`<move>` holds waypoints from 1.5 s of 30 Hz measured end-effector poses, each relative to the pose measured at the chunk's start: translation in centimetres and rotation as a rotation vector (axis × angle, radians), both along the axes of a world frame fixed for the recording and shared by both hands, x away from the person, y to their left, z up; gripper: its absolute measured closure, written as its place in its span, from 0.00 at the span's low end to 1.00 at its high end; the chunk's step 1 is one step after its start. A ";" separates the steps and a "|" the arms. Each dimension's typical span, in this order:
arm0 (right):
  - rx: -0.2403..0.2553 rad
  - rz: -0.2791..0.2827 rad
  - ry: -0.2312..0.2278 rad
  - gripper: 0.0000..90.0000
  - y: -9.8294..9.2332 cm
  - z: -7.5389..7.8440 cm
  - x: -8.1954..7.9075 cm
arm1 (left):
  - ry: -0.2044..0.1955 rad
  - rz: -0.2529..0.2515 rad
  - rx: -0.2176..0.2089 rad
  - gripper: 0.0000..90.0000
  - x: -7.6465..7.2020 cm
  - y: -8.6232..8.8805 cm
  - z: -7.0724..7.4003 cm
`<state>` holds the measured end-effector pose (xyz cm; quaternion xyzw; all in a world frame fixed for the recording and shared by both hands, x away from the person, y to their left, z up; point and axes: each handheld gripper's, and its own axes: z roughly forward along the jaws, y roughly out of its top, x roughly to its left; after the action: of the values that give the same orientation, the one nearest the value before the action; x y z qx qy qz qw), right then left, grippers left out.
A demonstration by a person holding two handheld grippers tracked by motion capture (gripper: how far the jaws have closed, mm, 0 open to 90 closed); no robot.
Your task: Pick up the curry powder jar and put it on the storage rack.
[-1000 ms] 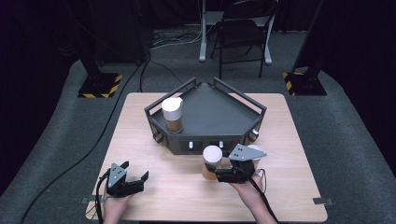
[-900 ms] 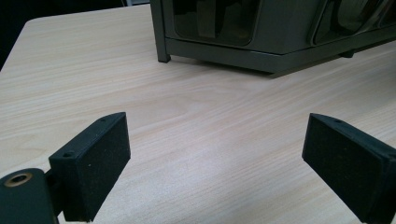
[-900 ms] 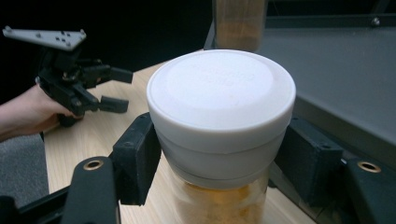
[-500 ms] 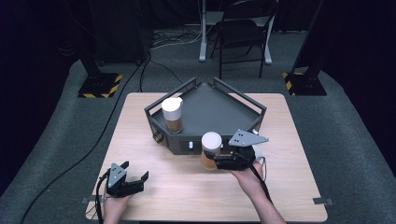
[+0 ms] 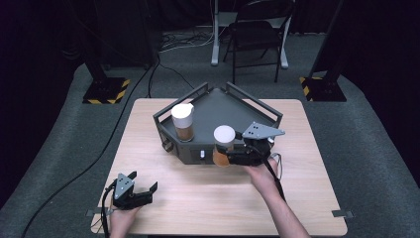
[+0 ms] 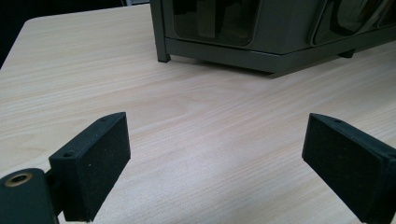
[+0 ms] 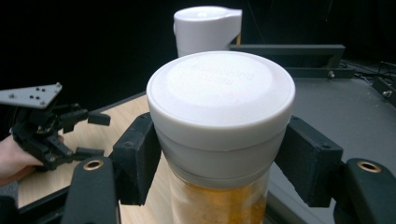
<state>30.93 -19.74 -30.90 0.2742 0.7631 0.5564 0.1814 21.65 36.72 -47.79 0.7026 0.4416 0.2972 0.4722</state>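
Right gripper (image 5: 229, 157): black two-jaw hand tool with grey three-cornered top plate, clamped on a clear jar of orange-brown powder with a broad white lid (image 5: 224, 144); in the right gripper view the pads press on either side of the jar just under the lid (image 7: 219, 100). Jar held upright at the front edge of a dark grey angular metal stand with a railed top deck (image 5: 223, 106), roughly level with that deck (whether its base touches the stand cannot be told). Second jar, same orange-brown fill and white lid (image 5: 182, 120): standing upright on the deck's left part, well apart from the held one. Left gripper (image 5: 143, 191): black, low on the light wooden table (image 5: 208, 198) near its front left, jaws spread wide with nothing between the pads (image 6: 100, 161), facing the stand's lower front edge. Person's hands and forearms enter from the near side.
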 end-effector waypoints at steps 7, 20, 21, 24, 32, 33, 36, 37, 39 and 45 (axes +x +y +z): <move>0.007 -0.018 -0.008 0.37 0.3 1.0 0.7 | -0.001 0.000 -0.001 0.08 0.0 0.0 0.0; 0.015 -0.099 -0.007 0.37 1.6 1.4 2.5 | 0.000 0.000 -0.004 0.09 0.0 0.0 0.0; 0.018 -0.107 -0.004 0.37 1.7 1.4 2.7 | 0.001 0.000 -0.005 0.09 0.0 0.1 0.0; 0.026 -0.118 0.001 0.37 1.9 1.3 3.1 | -0.001 0.000 -0.005 0.09 0.1 0.1 0.0; 0.035 -0.174 0.000 0.37 2.8 1.1 4.2 | -0.003 -0.004 -0.004 0.09 0.0 0.1 -0.1; 0.033 -0.175 0.006 0.37 2.9 1.2 4.4 | -0.003 -0.004 -0.004 0.09 0.0 0.1 -0.1; 0.010 -0.174 -0.010 0.37 3.4 1.3 4.5 | -0.003 -0.004 -0.005 0.09 0.0 0.1 -0.1; 0.001 -0.183 -0.011 0.37 3.6 1.3 4.5 | -0.002 -0.004 -0.005 0.09 0.0 0.1 -0.1; -0.003 -0.191 -0.004 0.37 3.8 1.2 4.8 | -0.001 -0.004 -0.005 0.09 0.1 0.1 0.0; -0.005 -0.210 0.038 0.37 4.0 0.5 5.8 | 0.000 -0.004 -0.008 0.09 0.1 0.2 0.0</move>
<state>36.71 -15.74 -30.36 0.3627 0.7348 0.5272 0.2247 21.76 36.91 -47.83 0.7017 0.4412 0.2945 0.4756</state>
